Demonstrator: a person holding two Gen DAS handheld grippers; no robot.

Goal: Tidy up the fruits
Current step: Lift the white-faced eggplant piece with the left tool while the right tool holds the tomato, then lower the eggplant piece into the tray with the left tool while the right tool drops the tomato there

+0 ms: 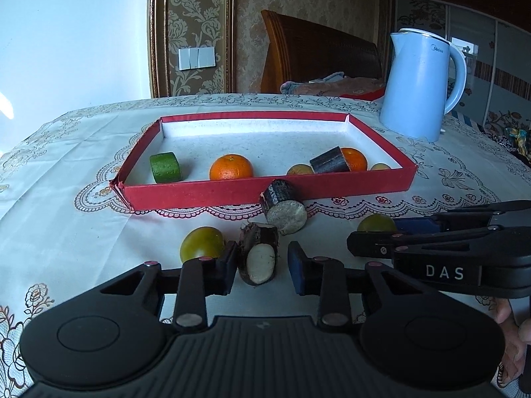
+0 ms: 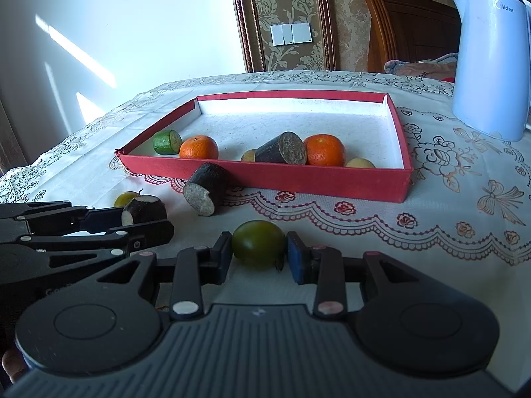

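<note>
**A:** What was held nearest the cameras?

**B:** The left tool (image 1: 262,265) was closed on a dark cane stub (image 1: 257,262), low over the worktop (image 1: 66,232). A sliver of cloth could be seen beside its right pad. The right tool (image 2: 259,258) was clamped on a green fruit (image 2: 259,247) resting on the cloth.

**A:** How was the stub pointed?

**B:** Its white cut face was turned toward the camera. Its long axis was laid roughly along the fingers, toward the red tray (image 1: 265,192).

**A:** What could be spoiled from there?

**B:** The stub was caught on rounded skin near the fingertips, so it might be squeezed out or rolled during a lift. A second green fruit (image 1: 202,243), just beside the left finger, could be knocked. The two tools were near enough to be clashed. Farther on, another stub (image 1: 283,207) was leaned against the tray's front wall and could be struck. That wall would also have to be cleared.
</note>
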